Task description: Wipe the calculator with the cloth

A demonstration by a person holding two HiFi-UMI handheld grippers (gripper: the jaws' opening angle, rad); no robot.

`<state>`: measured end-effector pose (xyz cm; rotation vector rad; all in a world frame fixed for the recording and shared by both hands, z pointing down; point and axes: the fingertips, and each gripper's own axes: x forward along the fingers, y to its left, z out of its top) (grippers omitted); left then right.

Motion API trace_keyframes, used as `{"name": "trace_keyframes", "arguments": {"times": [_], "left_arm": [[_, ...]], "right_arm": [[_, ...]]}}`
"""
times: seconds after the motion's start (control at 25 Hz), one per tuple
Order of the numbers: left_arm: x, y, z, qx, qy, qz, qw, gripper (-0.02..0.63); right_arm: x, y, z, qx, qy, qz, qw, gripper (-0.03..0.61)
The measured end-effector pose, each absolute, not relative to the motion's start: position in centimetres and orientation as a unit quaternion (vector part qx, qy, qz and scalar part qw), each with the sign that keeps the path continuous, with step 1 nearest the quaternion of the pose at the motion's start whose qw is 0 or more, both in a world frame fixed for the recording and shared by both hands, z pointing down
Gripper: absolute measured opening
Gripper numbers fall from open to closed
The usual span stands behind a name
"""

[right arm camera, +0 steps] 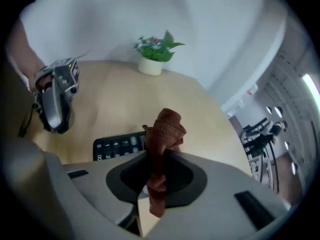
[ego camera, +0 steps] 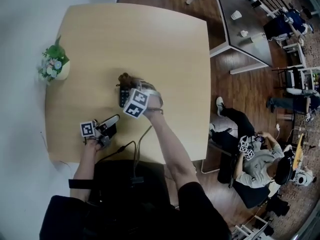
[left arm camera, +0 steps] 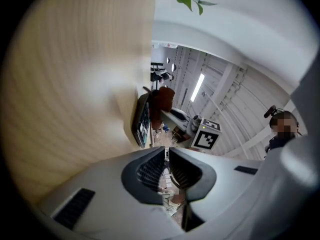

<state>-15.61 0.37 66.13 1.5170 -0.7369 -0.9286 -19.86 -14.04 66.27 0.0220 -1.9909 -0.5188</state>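
A black calculator [ego camera: 122,97] lies near the middle of the light wooden table [ego camera: 150,39]. My right gripper [ego camera: 128,85] hangs over it, shut on a bunched brown cloth [ego camera: 125,78]. In the right gripper view the cloth [right arm camera: 165,129] sticks up out of the closed right gripper [right arm camera: 159,156], just above the calculator's keys [right arm camera: 117,146]. My left gripper [ego camera: 115,119] lies low near the table's front edge, shut and empty, short of the calculator. Its view shows the left gripper [left arm camera: 166,156] closed, with the calculator [left arm camera: 142,121] and cloth [left arm camera: 162,101] ahead.
A small potted plant [ego camera: 54,66] stands at the table's left edge. Cables [ego camera: 127,146] run over the front edge. To the right, off the table, a person sits on the floor [ego camera: 250,159], and a grey table [ego camera: 240,24] stands further back.
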Motion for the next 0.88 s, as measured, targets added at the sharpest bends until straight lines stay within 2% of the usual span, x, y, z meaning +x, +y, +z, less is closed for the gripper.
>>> {"name": "trace_keyframes", "arguments": {"times": [0.28, 0.44, 0.6, 0.76, 0.88], "left_arm": [[-16.4, 0.5, 66.4, 0.638, -0.312, -0.406, 0.575, 0.032], [-16.4, 0.5, 66.5, 0.638, -0.312, -0.404, 0.576, 0.032], [-16.3, 0.4, 66.4, 0.646, -0.315, -0.399, 0.57, 0.032], [-16.1, 0.4, 66.2, 0.644, -0.315, -0.402, 0.57, 0.032], [-16.1, 0.3, 66.2, 0.643, -0.315, -0.403, 0.571, 0.032]], "right_arm": [[-17.3, -4.5, 69.8, -0.11, -0.776, -0.254, 0.567, 0.071], [-13.7, 0.2, 70.5, -0.19, -0.754, -0.196, 0.598, 0.071], [-15.0, -4.3, 67.7, -0.122, -0.784, -0.165, 0.586, 0.071], [-19.1, -12.3, 64.0, 0.008, -0.809, -0.218, 0.546, 0.071], [-21.1, -13.9, 64.8, 0.022, -0.798, -0.252, 0.547, 0.071]]}}
